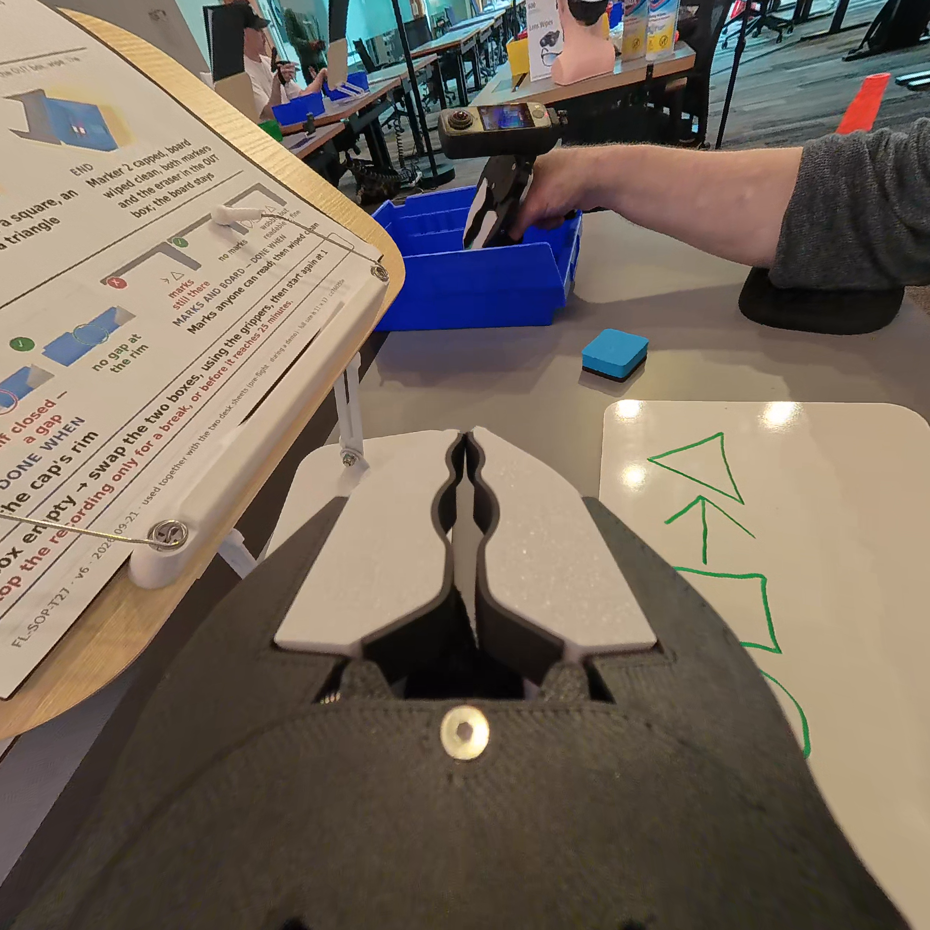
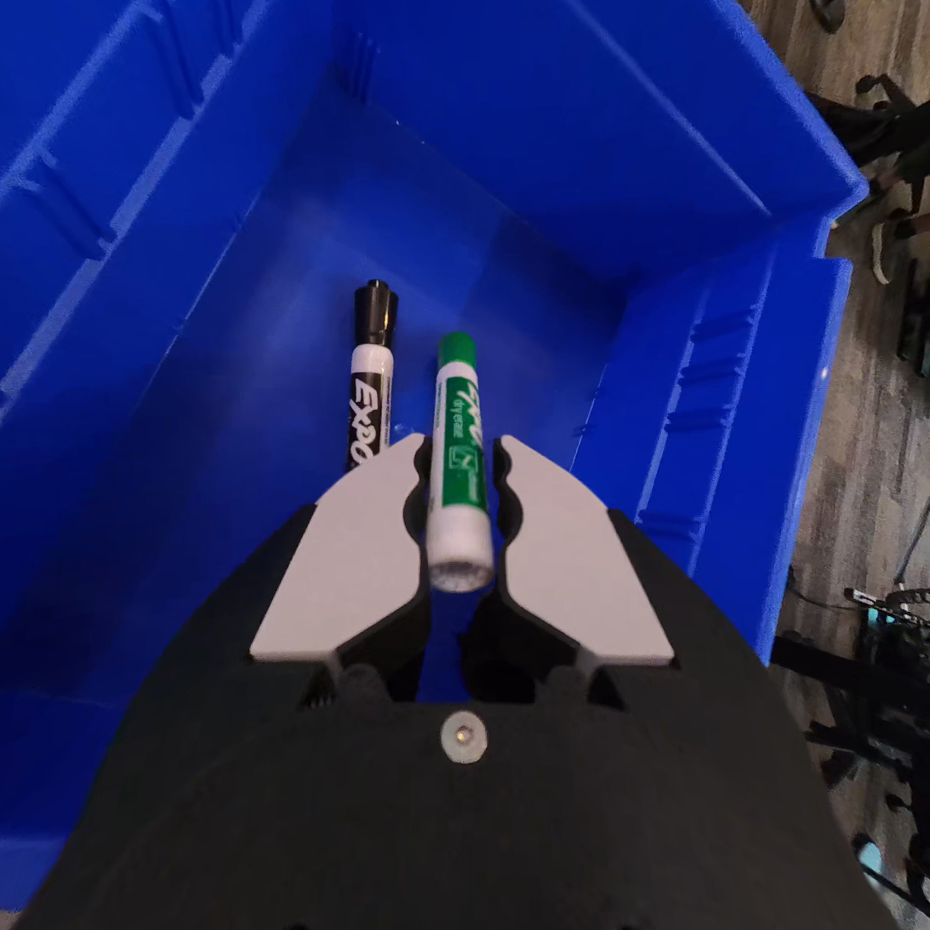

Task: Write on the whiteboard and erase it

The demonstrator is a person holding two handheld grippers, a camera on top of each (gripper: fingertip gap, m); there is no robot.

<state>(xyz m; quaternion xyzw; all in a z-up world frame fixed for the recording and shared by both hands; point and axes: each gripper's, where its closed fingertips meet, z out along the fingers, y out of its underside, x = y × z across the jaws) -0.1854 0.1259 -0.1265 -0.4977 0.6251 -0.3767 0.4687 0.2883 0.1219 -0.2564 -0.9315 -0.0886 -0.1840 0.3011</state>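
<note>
Green marker going into the bin, board not yet wiped

My right gripper (image 2: pixel 460 443) stands released around the green marker (image 2: pixel 455 453), a gap at its right pad, beside the black marker (image 2: pixel 370 372) in the blue bin (image 2: pixel 654 151); left gripper (image 1: pixel 465 438) clenched on nothing at lower centre, whiteboard (image 1: pixel 805 503) with its green drawings right, eraser (image 1: pixel 614 352) above it on the worktop (image 1: pixel 503 377).

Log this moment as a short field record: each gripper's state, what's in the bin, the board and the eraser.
left gripper: fingers shut, empty, beside the whiteboard
right gripper: inside blue plastic bin, fingers apart around capped green marker, gap on the right side
bin contents: green marker, capped black marker
white whiteboard: green shapes drawn, not erased
blue square eraser: on table, untouched
</note>
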